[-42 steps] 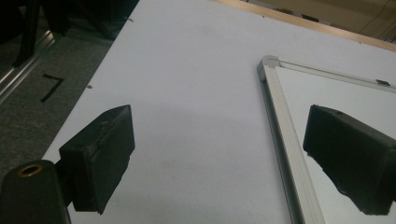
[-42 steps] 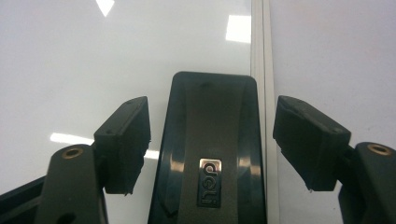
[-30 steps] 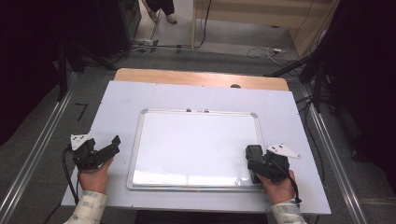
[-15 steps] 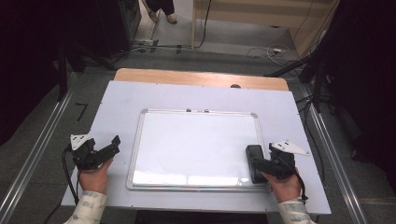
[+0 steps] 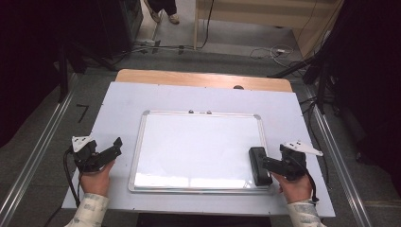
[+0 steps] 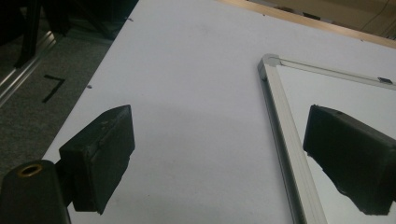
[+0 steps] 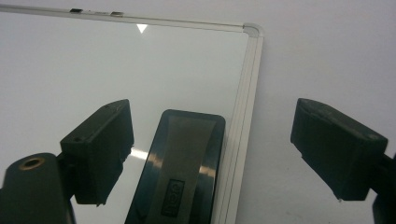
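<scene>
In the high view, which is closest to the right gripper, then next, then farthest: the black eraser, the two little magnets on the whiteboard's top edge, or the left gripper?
1. Black eraser: right beside the right gripper, on the whiteboard's right side.
2. Two little magnets: on the board's far edge, middle.
3. Left gripper: across the board, past its left edge.

The right gripper (image 5: 268,164) has drawn back rightward off the eraser (image 5: 259,165), its jaws having just been opening; the eraser lies free on the whiteboard (image 5: 198,142).

Lab-like room: floor cables (image 5: 265,49), metal rails (image 5: 35,156), white table (image 5: 123,101).
</scene>
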A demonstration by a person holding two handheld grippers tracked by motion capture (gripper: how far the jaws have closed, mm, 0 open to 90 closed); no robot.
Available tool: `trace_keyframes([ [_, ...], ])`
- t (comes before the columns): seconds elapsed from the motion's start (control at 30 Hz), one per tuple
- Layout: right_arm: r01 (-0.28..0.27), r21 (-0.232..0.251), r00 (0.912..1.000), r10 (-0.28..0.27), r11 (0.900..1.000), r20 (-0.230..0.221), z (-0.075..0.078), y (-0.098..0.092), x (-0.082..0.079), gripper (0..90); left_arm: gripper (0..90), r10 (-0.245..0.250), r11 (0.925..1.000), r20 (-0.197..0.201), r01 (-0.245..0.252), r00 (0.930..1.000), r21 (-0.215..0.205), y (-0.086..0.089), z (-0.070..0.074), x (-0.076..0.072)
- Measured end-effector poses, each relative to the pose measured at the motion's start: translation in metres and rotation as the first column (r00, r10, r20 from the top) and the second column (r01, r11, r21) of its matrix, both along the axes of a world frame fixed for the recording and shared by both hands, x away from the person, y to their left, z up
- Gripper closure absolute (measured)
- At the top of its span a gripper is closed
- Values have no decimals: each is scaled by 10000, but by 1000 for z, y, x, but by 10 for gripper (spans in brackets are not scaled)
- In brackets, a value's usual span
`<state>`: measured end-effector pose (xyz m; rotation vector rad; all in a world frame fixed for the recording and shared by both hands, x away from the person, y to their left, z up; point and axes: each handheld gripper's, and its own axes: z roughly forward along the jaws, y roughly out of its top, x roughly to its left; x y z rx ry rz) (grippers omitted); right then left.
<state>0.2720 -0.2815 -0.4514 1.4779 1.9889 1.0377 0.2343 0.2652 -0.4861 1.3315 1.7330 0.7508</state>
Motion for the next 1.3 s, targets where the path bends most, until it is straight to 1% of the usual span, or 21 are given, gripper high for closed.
trace_keyframes([
  [0.43,49,-29,9999,-48,10000,152,2,-10,0,111,95,19,10000,-8,-19,10000,-23,0,0,0],
  [0.6,170,-6,9996,-170,9999,212,3,-17,-1,111,95,19,10000,0,-19,10000,-34,0,0,0],
  [0.8,261,79,9995,-262,9996,188,4,-23,-2,111,95,16,10000,-8,-16,10000,-36,0,0,0],
  [1.0,220,59,9994,-222,9997,268,4,-27,-3,111,95,-2,10000,-27,2,10000,-26,0,0,0],
  [1.13,313,108,9992,-315,9995,248,5,-31,-4,111,95,-5,10000,-32,5,10000,-48,0,-1,0],
  [1.3,400,55,9990,-401,9992,214,4,-36,-5,111,95,-7,10000,-47,6,10000,-81,1,-1,0],
])
